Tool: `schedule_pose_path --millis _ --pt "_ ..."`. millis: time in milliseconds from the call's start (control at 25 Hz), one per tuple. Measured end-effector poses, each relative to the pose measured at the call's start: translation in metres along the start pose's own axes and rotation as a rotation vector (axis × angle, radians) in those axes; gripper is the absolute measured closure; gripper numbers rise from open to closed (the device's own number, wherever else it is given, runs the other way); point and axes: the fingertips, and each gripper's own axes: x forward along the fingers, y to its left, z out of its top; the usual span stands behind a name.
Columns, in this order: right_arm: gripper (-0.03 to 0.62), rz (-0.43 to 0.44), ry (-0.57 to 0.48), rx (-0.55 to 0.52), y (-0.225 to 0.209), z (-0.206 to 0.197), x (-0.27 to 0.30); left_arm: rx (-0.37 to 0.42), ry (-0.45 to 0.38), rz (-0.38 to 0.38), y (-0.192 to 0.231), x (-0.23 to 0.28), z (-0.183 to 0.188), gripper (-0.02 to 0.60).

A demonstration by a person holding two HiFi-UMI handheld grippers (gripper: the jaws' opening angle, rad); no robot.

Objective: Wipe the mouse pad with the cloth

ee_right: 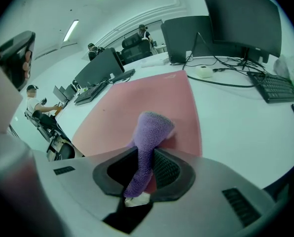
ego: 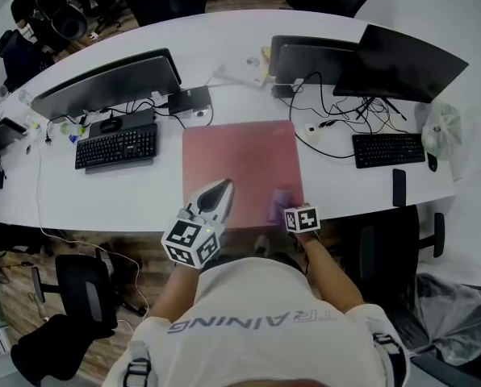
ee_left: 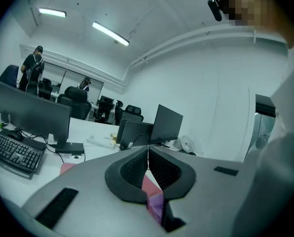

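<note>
Left gripper [ego: 223, 188] over mouse pad [ego: 236, 156] between two keyboards [ego: 116, 146], monitors [ego: 103, 83] behind.

Open-plan office. Long white shared desk [ego: 224, 51] carrying monitors [ego: 103, 83], keyboards [ego: 116, 146] and loose cables [ego: 331, 127]. Swivel chairs [ego: 83, 289] around it, strip lights [ee_left: 110, 33] overhead, a person [ee_right: 36, 105] seated at another desk behind.

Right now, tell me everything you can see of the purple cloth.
The purple cloth looks like soft, fuzzy microfibre, bunched into a narrow roll. The right tongs are shut on its lower part, and a small pale tag or edge shows below them. Its free end pokes forward past the tongs, folds over and appears to rest on the near right part of the pink mouse pad. Nothing else touches it.
</note>
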Motion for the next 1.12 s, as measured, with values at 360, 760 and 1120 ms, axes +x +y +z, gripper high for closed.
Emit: schedule_pose_path --millis 360,760,1120 --pt "0.494 -0.14 -0.014 0.011 -0.065 -0.014 -0.032 0.03 -0.025 -0.041 -0.018 0.018 0.007 0.549" --pt "0.495 -0.171 -0.29 0.045 -0.043 0.064 -0.086 0.075 -0.077 -0.008 0.011 -0.011 0.037 0.549" --pt "0.496 -0.06 -0.686 -0.139 0.108 0.213 -0.189 0.059 -0.13 0.089 0.073 -0.072 0.071 0.549"
